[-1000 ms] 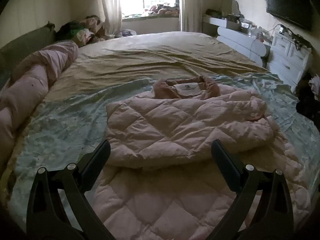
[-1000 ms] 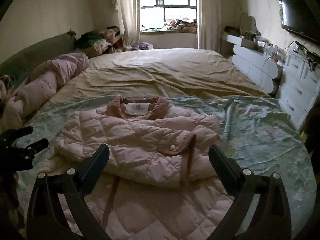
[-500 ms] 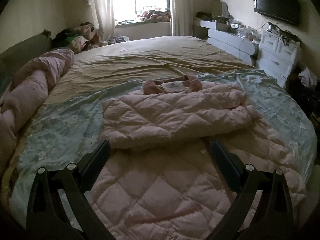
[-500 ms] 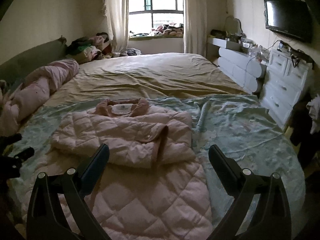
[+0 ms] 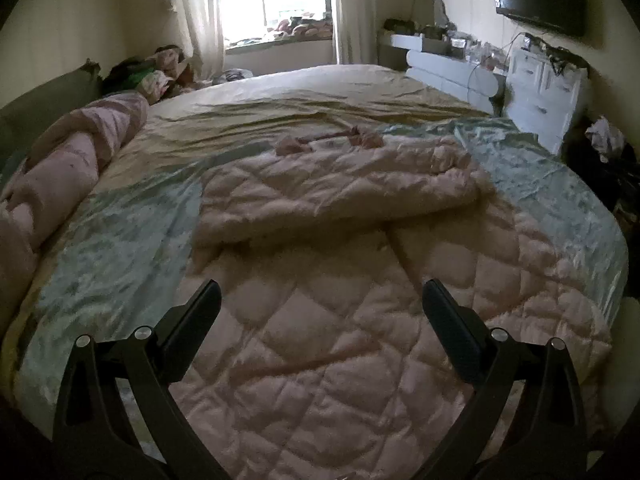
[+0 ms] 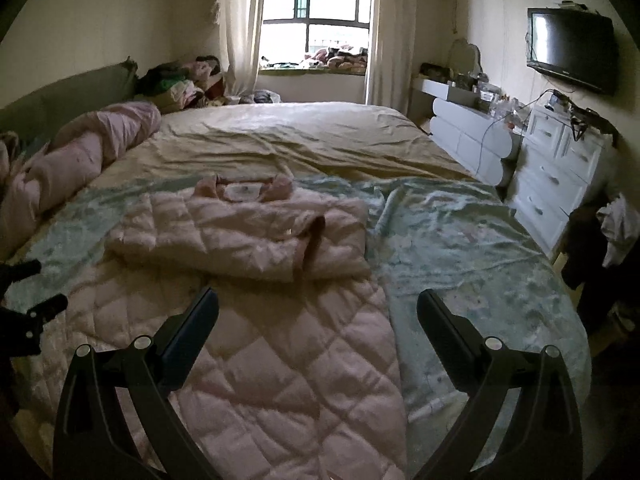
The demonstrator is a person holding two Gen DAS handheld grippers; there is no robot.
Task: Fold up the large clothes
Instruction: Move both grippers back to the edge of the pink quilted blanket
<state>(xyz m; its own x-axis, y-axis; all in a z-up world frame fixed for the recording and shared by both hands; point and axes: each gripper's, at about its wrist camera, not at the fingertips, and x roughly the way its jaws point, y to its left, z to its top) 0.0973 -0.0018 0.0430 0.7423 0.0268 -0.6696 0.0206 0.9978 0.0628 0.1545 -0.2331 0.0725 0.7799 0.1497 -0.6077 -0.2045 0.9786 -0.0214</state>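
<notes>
- Quilted pink coat (image 5: 340, 320) (sleeves folded across the chest) lies flat on bed (image 6: 460, 240).
- Left gripper (image 5: 320, 308): spread wide, empty.
- Right gripper (image 6: 318, 312): spread wide, empty.

Spread lengthwise on the bed (image 6: 280, 136): quilted coat (image 6: 256, 340), collar end farthest away, sleeves folded across the chest. Underneath it, a patterned sheet (image 6: 460, 248). Along the left edge, a rolled duvet (image 6: 80, 152). To the right beside the bed, a dresser (image 6: 556, 168); above that, a wall-mounted television (image 6: 572, 48).
</notes>
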